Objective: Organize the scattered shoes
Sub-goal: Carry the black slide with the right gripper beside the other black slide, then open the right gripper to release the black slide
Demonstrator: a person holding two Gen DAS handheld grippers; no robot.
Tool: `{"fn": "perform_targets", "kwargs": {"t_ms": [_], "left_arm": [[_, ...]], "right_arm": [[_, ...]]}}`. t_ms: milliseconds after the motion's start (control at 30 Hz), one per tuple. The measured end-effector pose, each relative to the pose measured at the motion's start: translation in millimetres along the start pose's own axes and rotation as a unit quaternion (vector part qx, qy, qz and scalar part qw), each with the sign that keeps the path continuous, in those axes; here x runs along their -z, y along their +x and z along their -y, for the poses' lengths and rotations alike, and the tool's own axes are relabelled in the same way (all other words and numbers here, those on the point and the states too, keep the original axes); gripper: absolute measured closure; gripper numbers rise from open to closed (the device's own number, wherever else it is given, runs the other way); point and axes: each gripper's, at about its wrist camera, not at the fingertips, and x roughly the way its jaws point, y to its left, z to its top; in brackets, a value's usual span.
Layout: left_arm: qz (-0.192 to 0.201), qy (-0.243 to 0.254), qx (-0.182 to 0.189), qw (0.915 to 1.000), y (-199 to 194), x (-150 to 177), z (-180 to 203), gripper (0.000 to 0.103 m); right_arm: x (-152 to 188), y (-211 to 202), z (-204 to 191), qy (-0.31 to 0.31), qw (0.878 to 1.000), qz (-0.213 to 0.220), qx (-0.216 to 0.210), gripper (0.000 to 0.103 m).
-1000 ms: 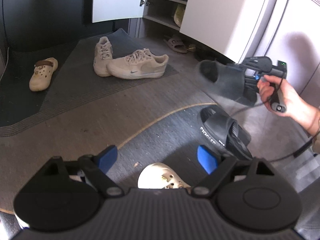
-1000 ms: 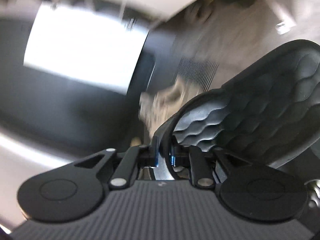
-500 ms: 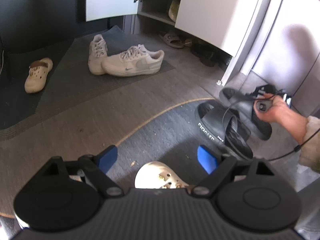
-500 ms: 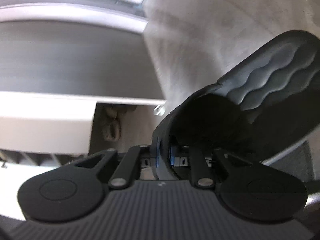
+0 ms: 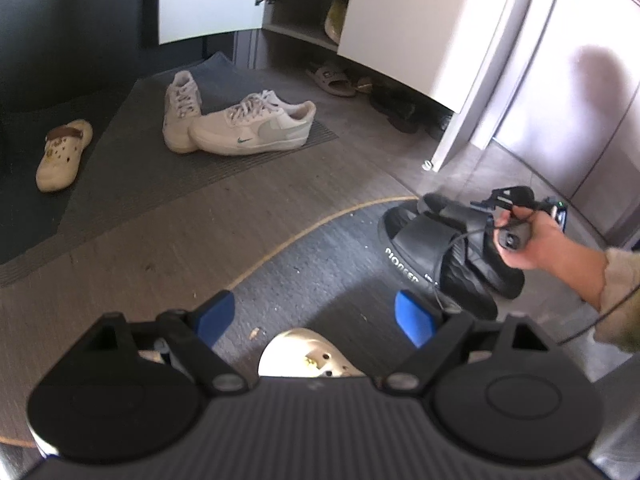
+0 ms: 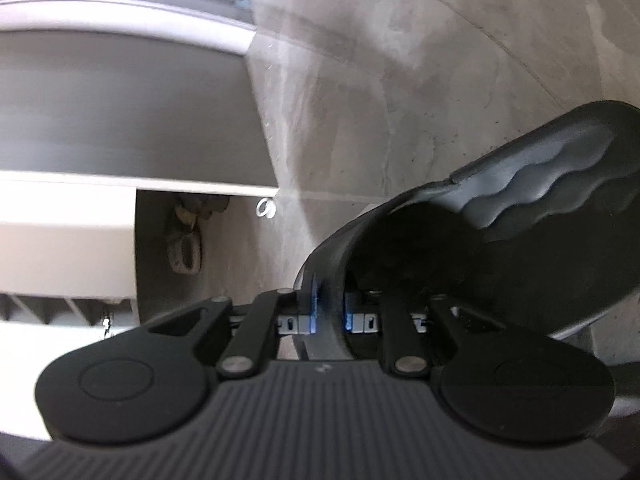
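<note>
The right gripper (image 6: 328,316), fingers clamped on a black rubber slide sandal (image 6: 520,216), lowers it beside its mate (image 5: 424,248), needing release; left gripper (image 5: 316,316) gapes empty.

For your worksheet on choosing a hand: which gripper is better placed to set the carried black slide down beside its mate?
Right. The right gripper is already shut on the black slide, low beside its mate. The left gripper is open over a cream clog.
</note>
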Motion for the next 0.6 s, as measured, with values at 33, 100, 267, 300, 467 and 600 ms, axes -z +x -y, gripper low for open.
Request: {"fn": "perform_targets", "kwargs": {"t_ms": [33, 100, 267, 300, 467, 600], "left_arm": [[0.000, -0.005, -0.002, 1.0000, 0, 0, -2, 0.013], [0.000, -0.014, -0.008, 0.9999, 2, 0, -6, 0.013], [0.016, -0.027, -0.034, 0.9989, 5, 0, -16, 0.013], [0.021, -0.027, -0.041, 0.9986, 6, 0, -19, 0.013], [0.038, 0.005, -0.144, 0.9889, 33, -20, -57, 0.000], [-0.010, 0.019, -0.222, 0.9749, 74, -46, -108, 0.001]], "right_arm": [[-1, 1, -1, 0.000, 1.000, -0.003, -0.003, 0.048], [-2, -12, -1, -0.010, 1.000, 0.005, -0.003, 0.016], [-10, -51, -4, -0.042, 0.998, 0.037, 0.004, 0.016], [-11, -61, -10, -0.057, 0.997, 0.052, 0.003, 0.016], [6, -82, -48, -0.165, 0.983, 0.075, -0.029, 0.016], [62, -61, -99, -0.295, 0.952, 0.005, -0.084, 0.016]]}}
